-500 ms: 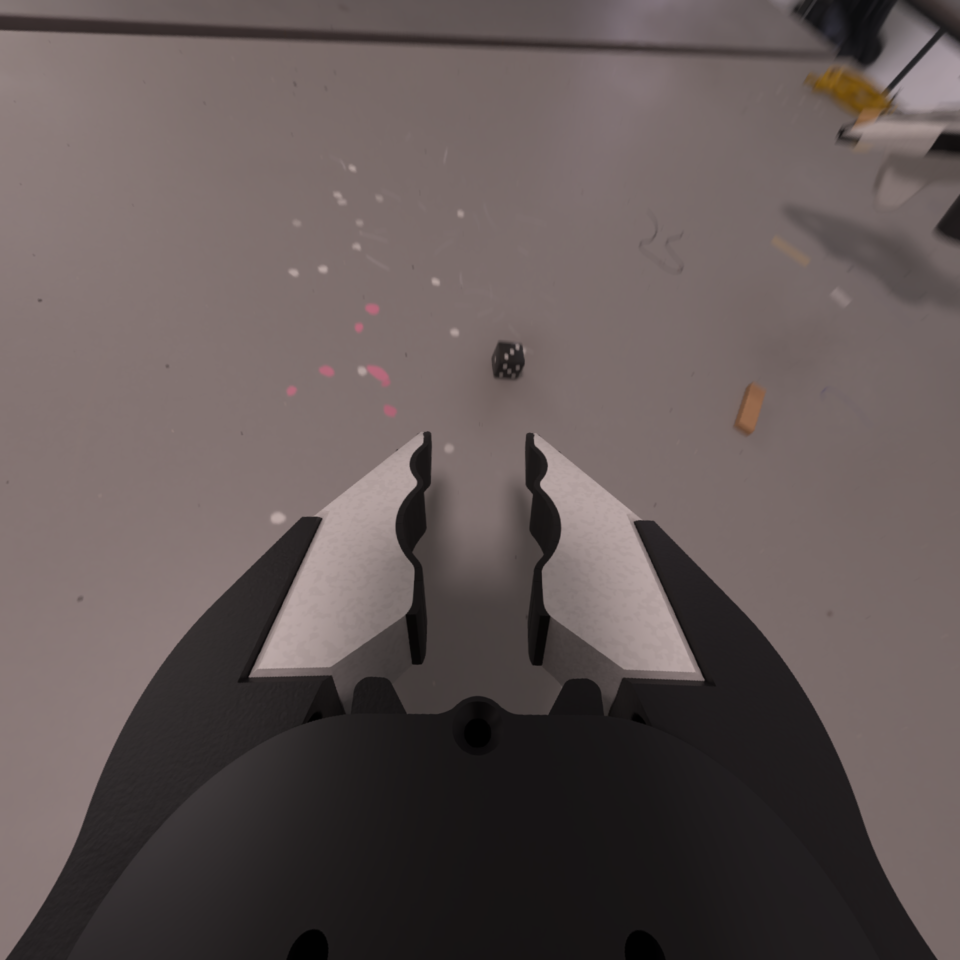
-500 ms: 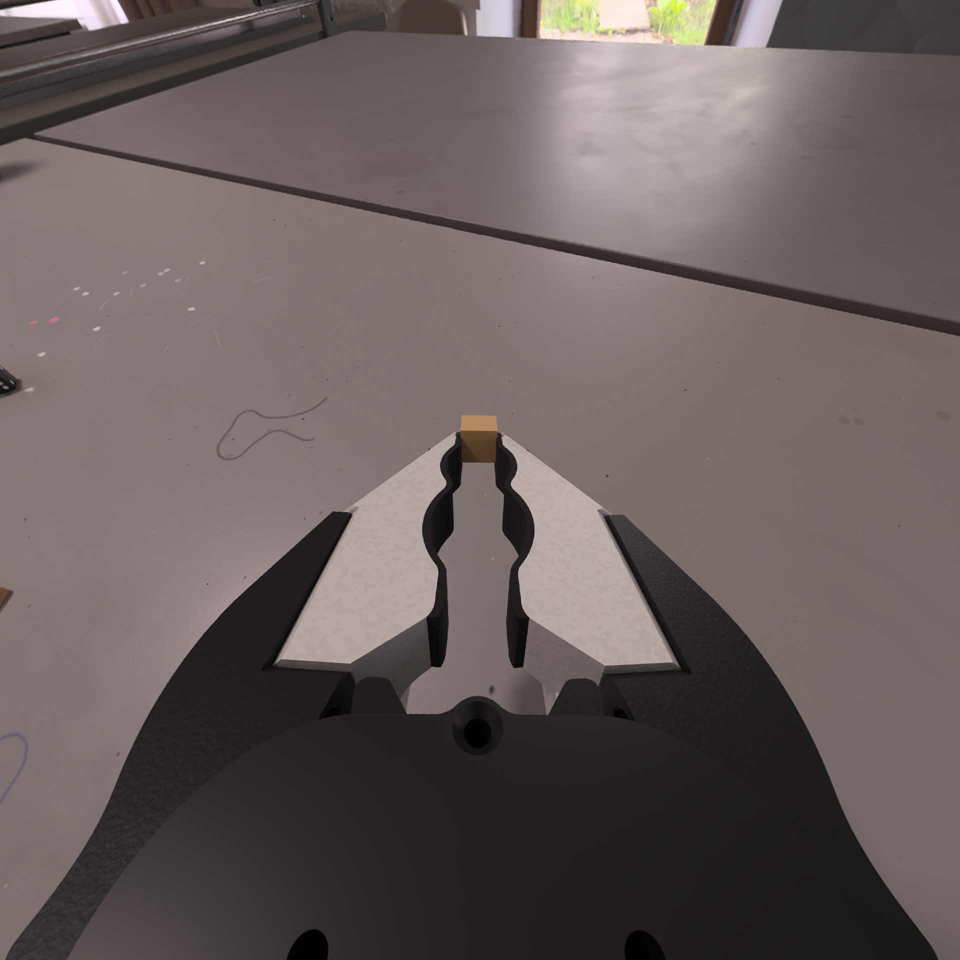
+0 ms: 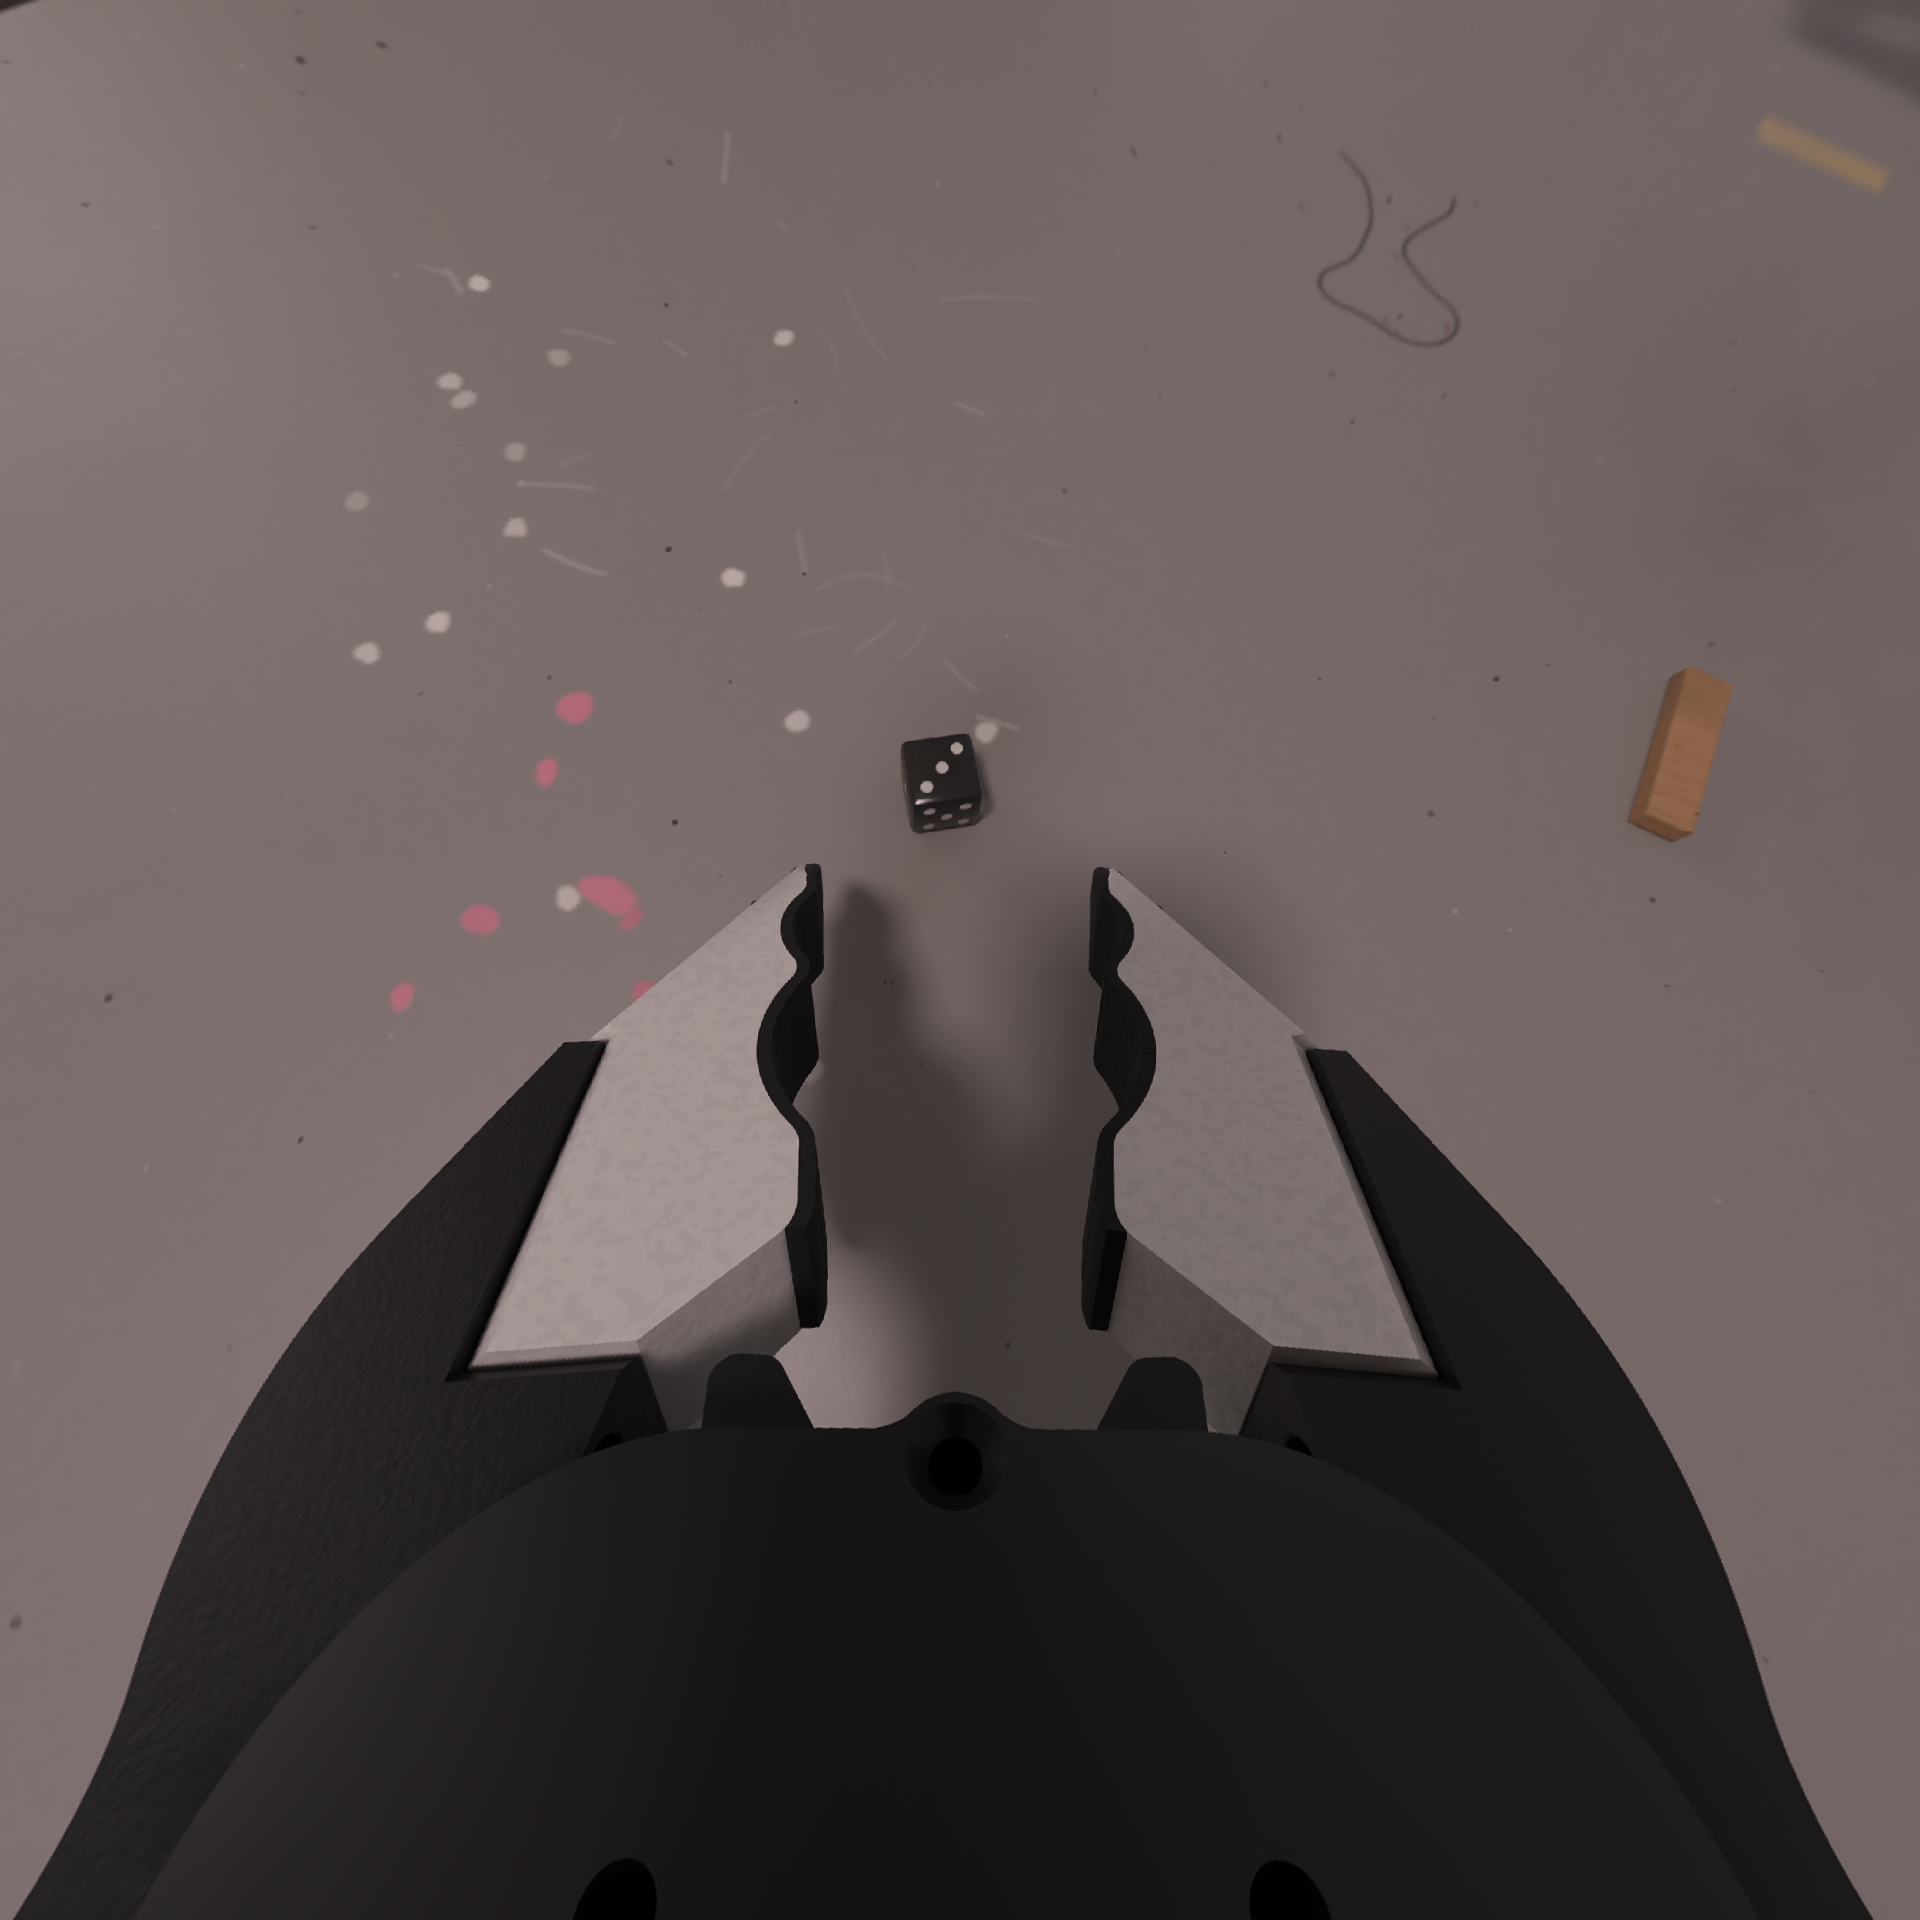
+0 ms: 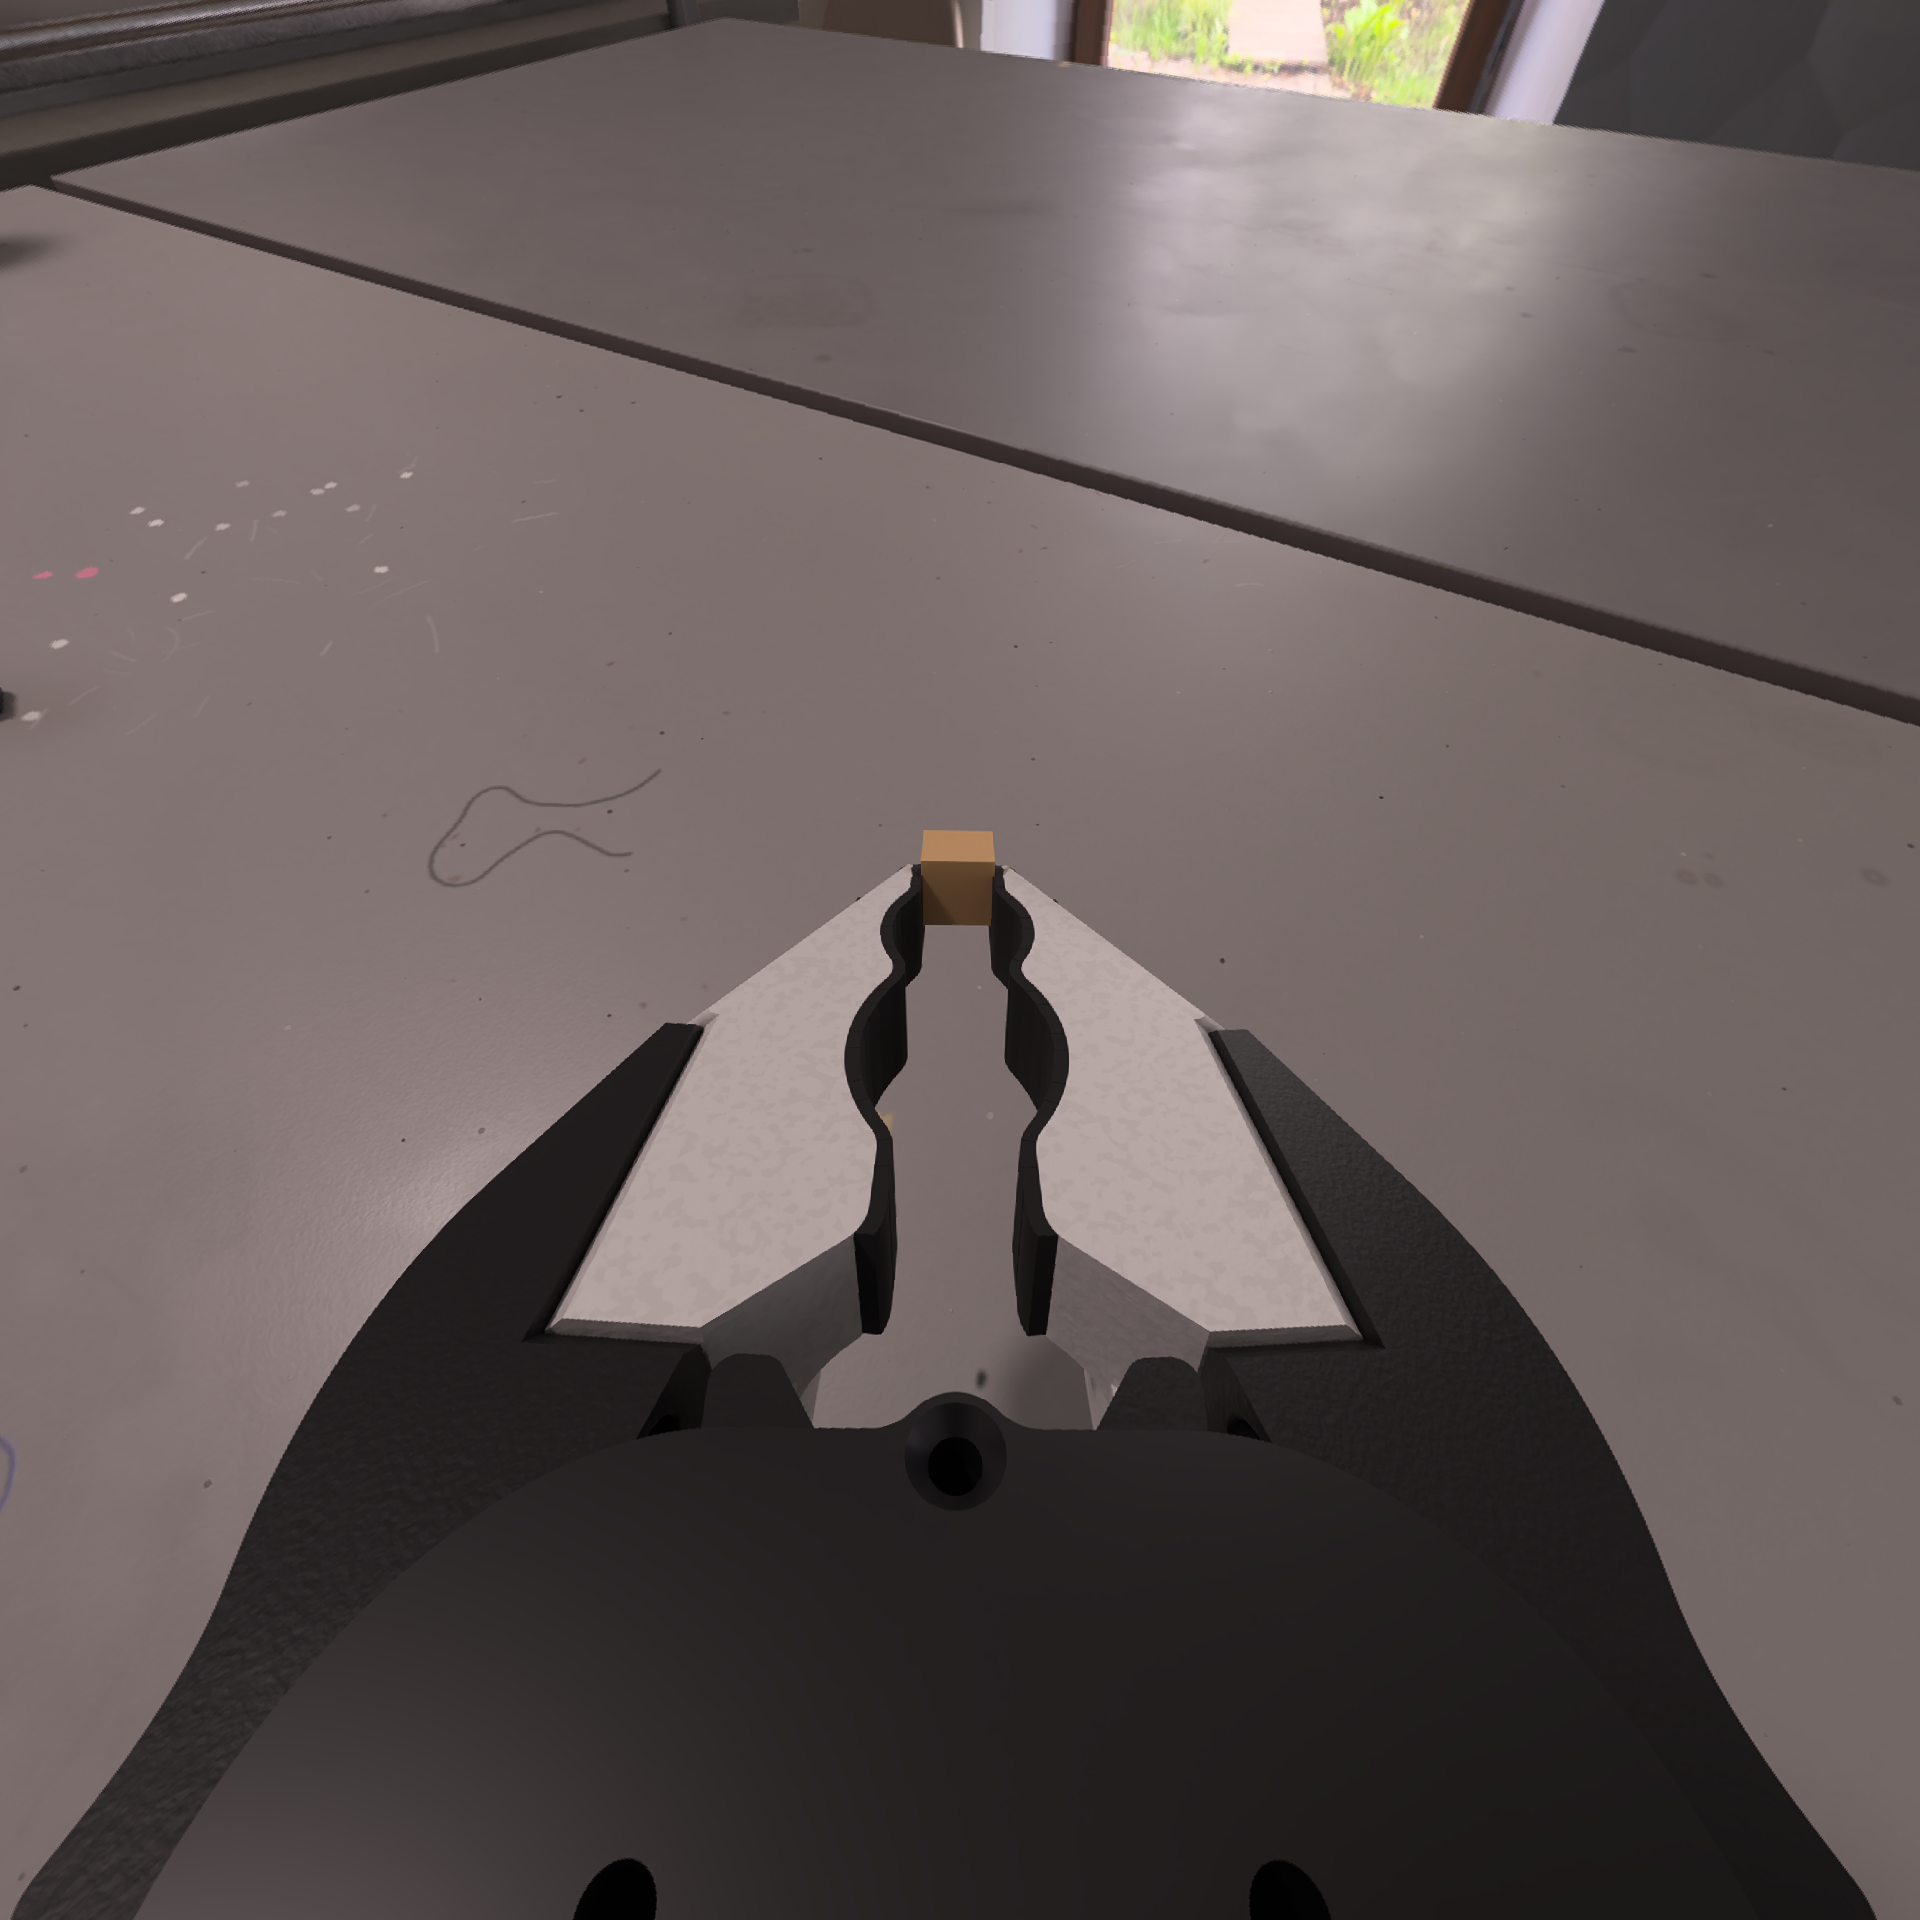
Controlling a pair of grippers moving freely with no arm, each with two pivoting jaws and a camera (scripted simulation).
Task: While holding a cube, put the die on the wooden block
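The left claw [image 3: 956, 883] is hanging above the grey surface [image 3: 1351, 1039] with its jaws spread wide and nothing between them. The black die [image 3: 941, 781] is sitting on the surface just ahead of the fingertips, untouched. The wooden block [image 3: 1681, 767] is lying well to its right. The right claw [image 4: 957, 883] is gripping a small tan cube [image 4: 957, 875] at its fingertips, above the surface.

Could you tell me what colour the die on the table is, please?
Black with white pips; the die shows best in the left wrist view.
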